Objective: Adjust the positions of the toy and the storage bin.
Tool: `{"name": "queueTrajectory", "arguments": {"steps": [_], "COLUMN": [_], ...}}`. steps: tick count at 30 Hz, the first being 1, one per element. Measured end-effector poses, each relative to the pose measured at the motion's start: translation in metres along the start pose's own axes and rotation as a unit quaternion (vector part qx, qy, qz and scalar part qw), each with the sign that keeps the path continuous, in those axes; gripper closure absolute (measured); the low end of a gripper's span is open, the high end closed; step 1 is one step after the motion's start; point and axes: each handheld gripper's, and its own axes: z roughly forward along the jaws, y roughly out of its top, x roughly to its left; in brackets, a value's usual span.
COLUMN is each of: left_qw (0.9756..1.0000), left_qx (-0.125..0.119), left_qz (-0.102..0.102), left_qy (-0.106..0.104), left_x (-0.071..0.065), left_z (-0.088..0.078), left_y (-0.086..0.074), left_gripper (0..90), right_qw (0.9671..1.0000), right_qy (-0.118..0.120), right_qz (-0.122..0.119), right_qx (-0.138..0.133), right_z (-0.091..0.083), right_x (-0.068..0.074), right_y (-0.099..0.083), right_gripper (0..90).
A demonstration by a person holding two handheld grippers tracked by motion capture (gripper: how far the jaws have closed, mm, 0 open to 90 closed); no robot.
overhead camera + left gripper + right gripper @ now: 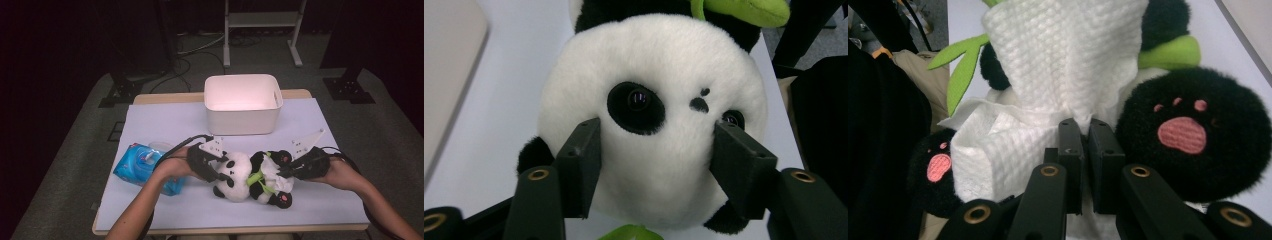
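A plush panda [252,177] lies on its back on the white table cover, head toward the left. Its white head [654,75] sits between the jaws of my left gripper [220,172], and both pads [584,160] press into the fur at the cheeks. A white textured tissue [1063,55] is draped over the panda's belly between its black feet with pink pads [1193,135]. My right gripper [1085,127] is shut on a pinched fold of that tissue. Green felt leaves [963,70] stick out beside the tissue.
An empty white bin [243,104] stands at the back middle of the table [165,120]. A blue wipes pack [140,165] lies at the left, just behind the person's left hand. Dark floor, cables and stand legs lie beyond the table.
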Motion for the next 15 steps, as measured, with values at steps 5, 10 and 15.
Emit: {"name": "queueTrajectory", "arguments": {"steps": [5, 10, 15], "left_qw": [1.0, 0.9998, 0.9997], "left_qx": [0.001, 0.014, 0.02], "left_qz": [-0.006, -0.004, -0.006], "left_qy": [0.008, 0.011, 0.015], "left_x": [-0.004, -0.008, -0.011], "left_z": [0.001, 0.003, 0.002], "left_y": [-0.002, 0.003, 0.002], "left_gripper": [44.2, 44.3, 44.4], "right_qw": [0.9997, 0.9991, 0.9978], "right_qy": [-0.008, -0.005, -0.013], "right_qz": [-0.02, -0.042, -0.059], "right_qx": [0.005, -0.004, 0.025], "right_z": [-0.001, 0.001, 0.008], "right_x": [0.0, 0.0, -0.005], "right_y": [0.016, 0.044, 0.064], "right_gripper": [84.7, 84.7, 84.6]}}
